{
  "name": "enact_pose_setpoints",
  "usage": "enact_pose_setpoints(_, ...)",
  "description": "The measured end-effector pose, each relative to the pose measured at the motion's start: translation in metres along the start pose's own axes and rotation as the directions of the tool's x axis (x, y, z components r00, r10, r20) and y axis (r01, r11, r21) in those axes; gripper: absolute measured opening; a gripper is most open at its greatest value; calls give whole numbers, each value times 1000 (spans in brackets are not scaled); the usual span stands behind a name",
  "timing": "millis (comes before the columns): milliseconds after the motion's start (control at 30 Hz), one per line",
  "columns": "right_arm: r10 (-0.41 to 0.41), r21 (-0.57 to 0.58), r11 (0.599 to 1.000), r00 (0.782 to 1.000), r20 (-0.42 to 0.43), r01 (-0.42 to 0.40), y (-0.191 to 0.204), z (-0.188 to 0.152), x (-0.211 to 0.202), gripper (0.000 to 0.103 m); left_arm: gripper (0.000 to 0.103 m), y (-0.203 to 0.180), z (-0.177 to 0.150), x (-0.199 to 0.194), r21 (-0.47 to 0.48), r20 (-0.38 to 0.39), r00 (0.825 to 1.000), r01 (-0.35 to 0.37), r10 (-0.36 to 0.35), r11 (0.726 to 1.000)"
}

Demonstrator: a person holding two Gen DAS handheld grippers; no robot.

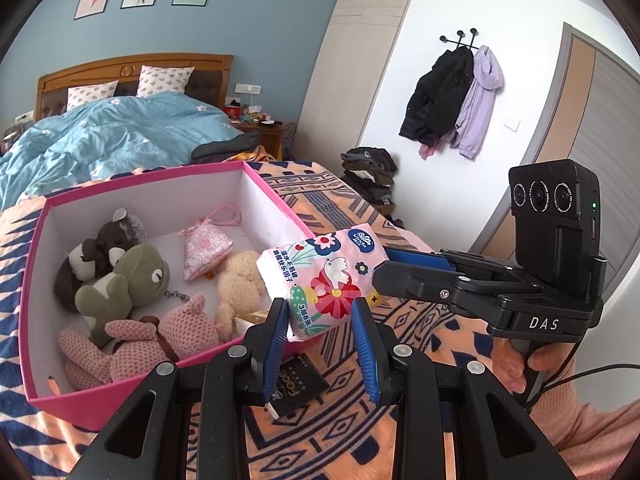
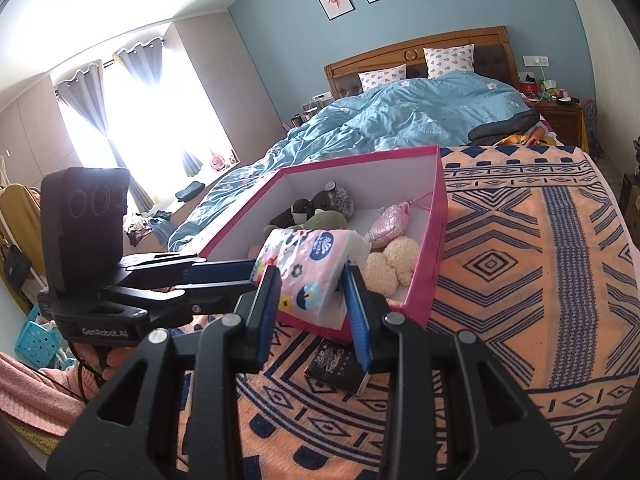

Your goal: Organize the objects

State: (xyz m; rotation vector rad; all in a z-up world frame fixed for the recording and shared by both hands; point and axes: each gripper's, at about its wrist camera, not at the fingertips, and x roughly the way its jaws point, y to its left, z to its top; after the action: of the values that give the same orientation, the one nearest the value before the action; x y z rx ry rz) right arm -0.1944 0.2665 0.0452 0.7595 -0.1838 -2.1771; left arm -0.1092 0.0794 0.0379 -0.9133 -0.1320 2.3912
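A pink flowered tissue pack (image 1: pixel 320 276) (image 2: pixel 308 260) hangs in the air over the near corner of the pink box (image 1: pixel 160 174) (image 2: pixel 360 158). My left gripper (image 1: pixel 320 312) (image 2: pixel 250 280) is shut on one end of it, and my right gripper (image 1: pixel 384 266) (image 2: pixel 310 280) is shut on the other end. Inside the box lie a green frog plush (image 1: pixel 132 276), a grey plush (image 1: pixel 104 240), a pink knitted toy (image 1: pixel 160 332), a cream bear (image 1: pixel 240 276) and a pink pouch (image 1: pixel 206 246). A small black packet (image 1: pixel 298 384) (image 2: pixel 340 372) lies on the bedspread below the pack.
The box stands on an orange and navy patterned bedspread (image 2: pixel 520 280). Behind it the bed carries a rumpled blue duvet (image 1: pixel 100 136). A person's hand (image 1: pixel 516 368) grips the right handle, with a cable trailing from it. Coats (image 1: pixel 452 96) hang on the wall.
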Motion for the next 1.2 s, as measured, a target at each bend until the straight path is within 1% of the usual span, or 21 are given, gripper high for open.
enact_pose_setpoints(267,3,3,1000,1000,-1,-3,-3,7,6,36,32,10,7,6,-22,-9,1000,3,-3,1000)
enact_pose_setpoints(533,-3,18,1000,1000,-23,3,-11,13,18,36,32,18,11,18,-43,-32,999,-2,1,999)
enact_pose_setpoints(1200,-37,59,997,996,-84,42,-31,10,40,36,32,36,8,49,-106,-109,994,3,-14,994)
